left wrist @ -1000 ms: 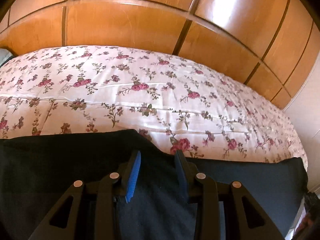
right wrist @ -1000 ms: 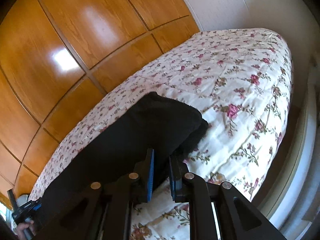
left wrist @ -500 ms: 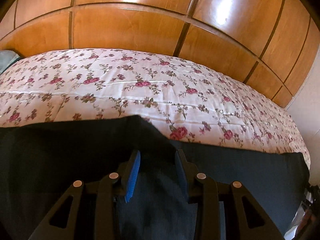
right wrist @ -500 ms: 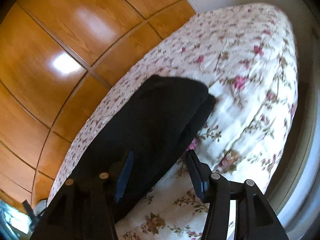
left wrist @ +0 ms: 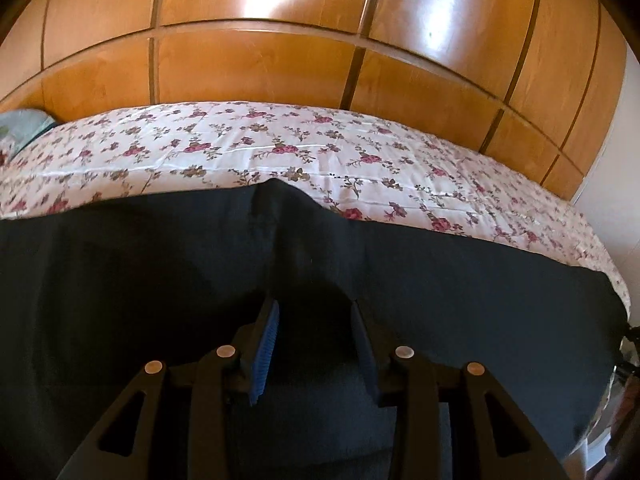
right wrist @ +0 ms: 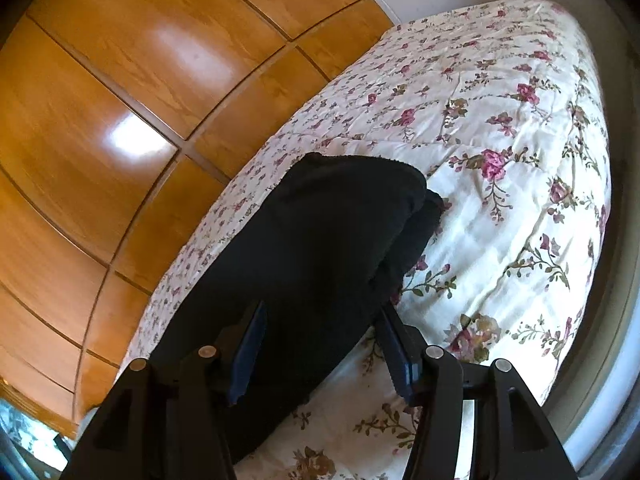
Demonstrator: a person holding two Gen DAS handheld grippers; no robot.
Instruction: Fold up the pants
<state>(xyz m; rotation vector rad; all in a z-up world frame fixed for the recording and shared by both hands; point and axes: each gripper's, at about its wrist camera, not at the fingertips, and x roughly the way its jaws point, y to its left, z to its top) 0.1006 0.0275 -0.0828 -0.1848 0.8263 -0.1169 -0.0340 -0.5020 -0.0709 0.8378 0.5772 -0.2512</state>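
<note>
Left wrist view: my left gripper (left wrist: 314,320) hangs with jaws apart, gripping nothing, over black pants (left wrist: 160,280) filling the lower frame on a floral bedspread (left wrist: 360,152)

Right wrist view: my right gripper (right wrist: 322,330) gapes wide around the pants' (right wrist: 320,232) folded end at centre, unclamped

Black pants (left wrist: 160,280), rose-print bedspread (left wrist: 280,148), perhaps orange-brown panels (left wrist: 260,68)

A: What do the tools look like?

B: The left gripper (left wrist: 314,320) is matte black plastic, its linkage arms pierced by triangular cut-outs, with four round silver rivets. One ridged blue pad (left wrist: 264,350) lines a finger.

A: And the other?

B: The right gripper (right wrist: 322,334) matches: black arms, silver rivets, dark blue pads (right wrist: 400,364).
</note>
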